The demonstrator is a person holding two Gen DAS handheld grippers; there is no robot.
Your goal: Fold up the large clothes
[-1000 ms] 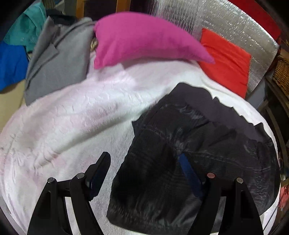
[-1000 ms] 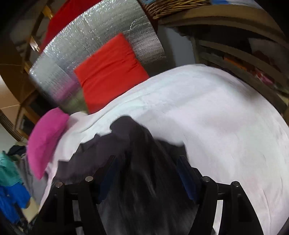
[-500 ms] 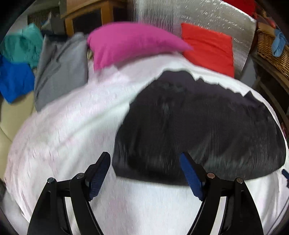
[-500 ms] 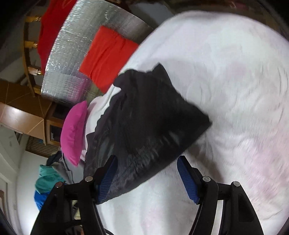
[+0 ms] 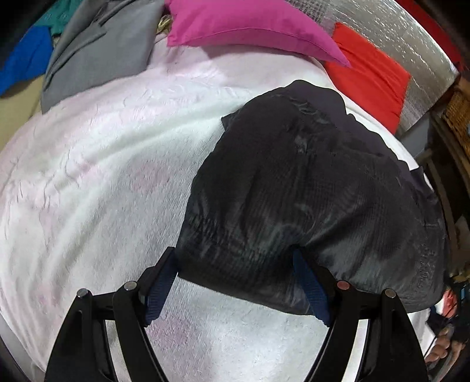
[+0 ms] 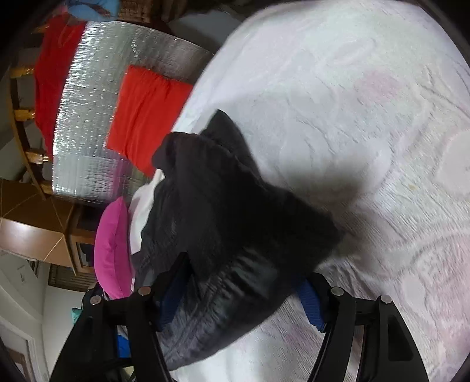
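Observation:
A black quilted jacket (image 5: 293,188) lies folded in a puffy heap on the white bedspread (image 5: 102,176). My left gripper (image 5: 232,252) points steeply down at the jacket's near edge. Its jaws stand wide, the hem lies between the tips and drapes over the right fingertip (image 5: 308,282), and I see no squeeze. In the right wrist view the jacket (image 6: 235,223) bulges up between the fingers of my right gripper (image 6: 243,270). Those jaws are closing around the cloth, which hides part of the left pad (image 6: 170,296).
At the head of the bed are a magenta pillow (image 5: 249,23), a red cushion (image 5: 370,76) and a silver foil panel (image 5: 411,44). Grey clothes (image 5: 97,55) and blue cloth (image 5: 23,55) are piled at the far left. A hand (image 5: 440,349) shows at the lower right.
My left gripper has sunk closer, so the jacket's near edge now sits between its tips. The right gripper has rolled and dropped toward the bed, and the jacket fills its gap.

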